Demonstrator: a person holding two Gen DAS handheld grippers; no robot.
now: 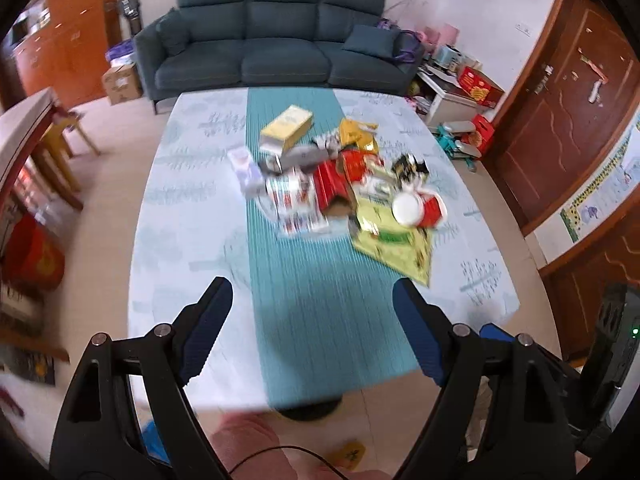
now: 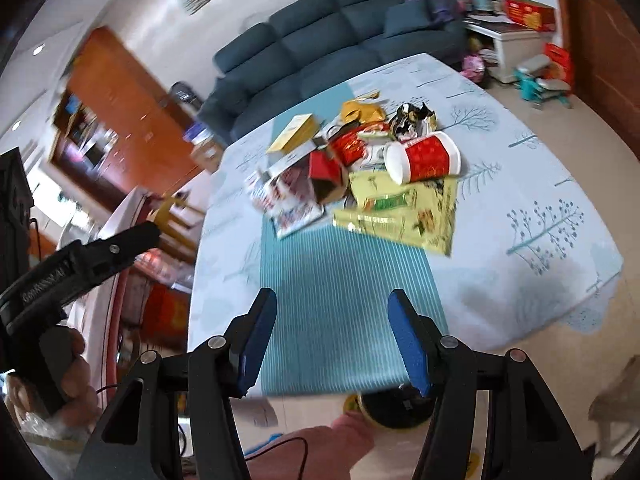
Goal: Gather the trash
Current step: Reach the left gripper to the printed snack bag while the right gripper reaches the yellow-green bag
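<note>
both your grippers hang over the near end of the table (image 1: 180,184), jaws spread, nothing between them: left gripper (image 1: 312,300), right gripper (image 2: 332,300). the trash pile (image 1: 340,176) sits mid-table on the teal runner (image 1: 320,300), well apart from both sets of fingers. in it: red paper cup (image 2: 424,156) on its side at the right of the pile, lying on a yellow-green wrapper (image 2: 404,212) that is the nearest piece; yellow box (image 1: 286,124) at the far left; red carton (image 2: 324,172) in the middle; black-gold wrapper (image 2: 412,118) far right. bare runner between jaws and pile, nothing blocking. dark sofa (image 1: 280,36) beyond the far edge. frames are motion-blurred, small pieces unreadable.
</note>
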